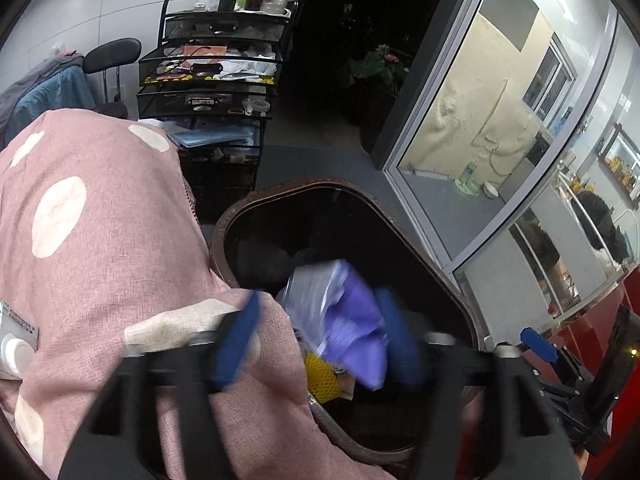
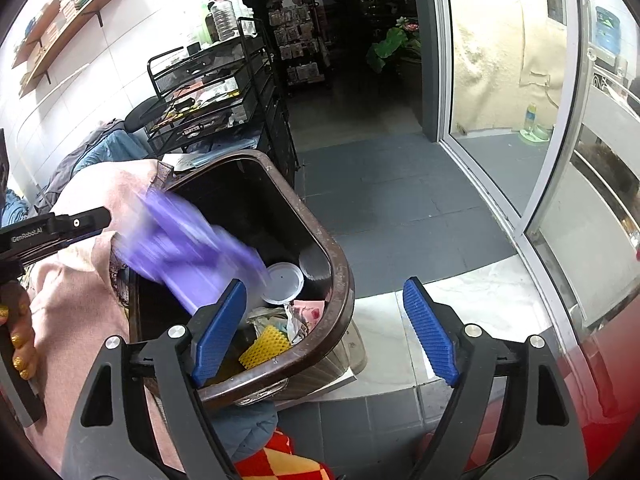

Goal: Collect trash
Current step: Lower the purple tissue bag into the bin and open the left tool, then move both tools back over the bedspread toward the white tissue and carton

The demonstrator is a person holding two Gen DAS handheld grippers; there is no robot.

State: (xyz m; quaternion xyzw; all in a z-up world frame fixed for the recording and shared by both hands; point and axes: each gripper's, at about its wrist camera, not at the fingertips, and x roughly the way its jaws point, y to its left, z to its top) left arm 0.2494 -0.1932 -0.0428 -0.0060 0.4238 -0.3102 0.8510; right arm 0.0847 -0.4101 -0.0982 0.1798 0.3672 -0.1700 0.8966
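A purple plastic wrapper (image 1: 352, 320) is blurred between the open, blurred jaws of my left gripper (image 1: 320, 340), over the mouth of a dark brown trash bin (image 1: 256, 200). In the right wrist view the wrapper (image 2: 192, 248) is in mid-air above the bin (image 2: 340, 280), apart from the left gripper's body at the left edge. The bin holds a white lid (image 2: 282, 282), a yellow foam net (image 2: 266, 344) and crumpled paper. My right gripper (image 2: 324, 328) is open and empty just above the bin's near rim.
A pink polka-dot cloth (image 1: 80, 240) covers the surface left of the bin. A black mesh cart (image 2: 216, 92) with bottles stands behind. A glass sliding door (image 2: 500, 120) is at the right. Grey tile floor (image 2: 384, 200) lies beyond the bin. A red object (image 2: 600, 380) is lower right.
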